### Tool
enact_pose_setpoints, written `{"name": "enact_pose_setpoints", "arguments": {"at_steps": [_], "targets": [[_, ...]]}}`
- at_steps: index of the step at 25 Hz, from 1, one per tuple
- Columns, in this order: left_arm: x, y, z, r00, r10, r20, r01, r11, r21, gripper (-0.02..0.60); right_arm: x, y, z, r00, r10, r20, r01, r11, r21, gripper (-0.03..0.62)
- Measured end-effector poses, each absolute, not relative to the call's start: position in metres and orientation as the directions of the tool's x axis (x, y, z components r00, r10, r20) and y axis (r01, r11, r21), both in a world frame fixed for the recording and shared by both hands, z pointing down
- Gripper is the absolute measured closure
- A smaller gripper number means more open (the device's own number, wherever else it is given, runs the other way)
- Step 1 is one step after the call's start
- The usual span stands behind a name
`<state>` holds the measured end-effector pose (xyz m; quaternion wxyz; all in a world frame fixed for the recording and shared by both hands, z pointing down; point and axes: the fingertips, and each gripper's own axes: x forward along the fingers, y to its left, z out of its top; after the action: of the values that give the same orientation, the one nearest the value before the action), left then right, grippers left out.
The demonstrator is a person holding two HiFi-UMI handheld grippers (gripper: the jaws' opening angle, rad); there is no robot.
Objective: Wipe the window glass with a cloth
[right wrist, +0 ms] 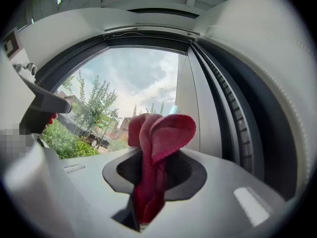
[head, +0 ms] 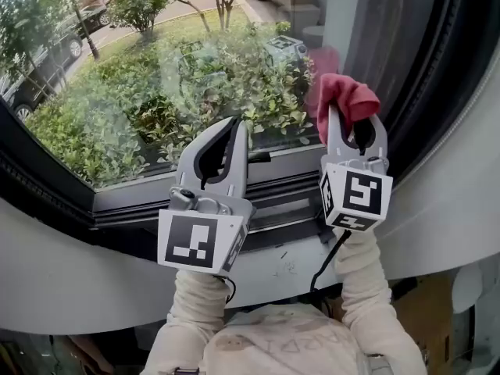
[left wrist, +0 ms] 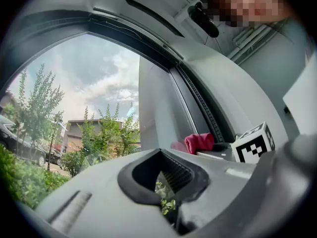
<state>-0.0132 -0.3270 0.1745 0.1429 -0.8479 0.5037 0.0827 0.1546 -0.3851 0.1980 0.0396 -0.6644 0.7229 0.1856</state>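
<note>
Two grippers are held up side by side before the window glass [head: 156, 76]. In the head view the left gripper [head: 237, 123] sits near centre. Its jaws are drawn together with nothing between them, and in the left gripper view the shrubs [head: 117, 123] outside show through the gap behind its pads. The right gripper [head: 355, 119] stands at 3 o'clock from it, well apart, with its jaws clamped on a red cloth [head: 344, 96]. The cloth's folded bunch rises past the jaw tips, close to the pane; whether it touches cannot be told.

A dark frame rail [head: 266, 201] bounds the glass below, running under both grippers from 9 o'clock toward 3. A dark curved side post [head: 426, 69] stands just beside the cloth at 3 o'clock. Open pane spreads from the cloth toward 9, 10 and 11 o'clock, with a parked car [head: 35, 69] visible far out at 10.

Each gripper carries a marker cube [head: 355, 194] printed with black-and-white squares. Faint scribbles mark the white sill [head: 285, 268] at 6 o'clock, too small to read.
</note>
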Motion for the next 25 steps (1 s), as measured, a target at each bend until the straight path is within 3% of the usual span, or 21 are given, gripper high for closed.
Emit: {"name": "enact_pose_setpoints", "arguments": {"at_steps": [8, 25], "targets": [[-0.02, -0.328, 0.182, 0.472, -0.838, -0.272, -0.881, -0.444, -0.162, 0.581, 0.147, -0.384, 0.22, -0.084, -0.958, -0.275, -0.984, 0.036, 0.174, 0.477], [-0.105, -0.317, 0.192, 0.429, -0.862, -0.271, -0.903, -0.409, -0.128, 0.581, 0.027, -0.366, 0.213, -0.181, -0.945, -0.273, -0.976, 0.138, 0.169, 0.485]]}}
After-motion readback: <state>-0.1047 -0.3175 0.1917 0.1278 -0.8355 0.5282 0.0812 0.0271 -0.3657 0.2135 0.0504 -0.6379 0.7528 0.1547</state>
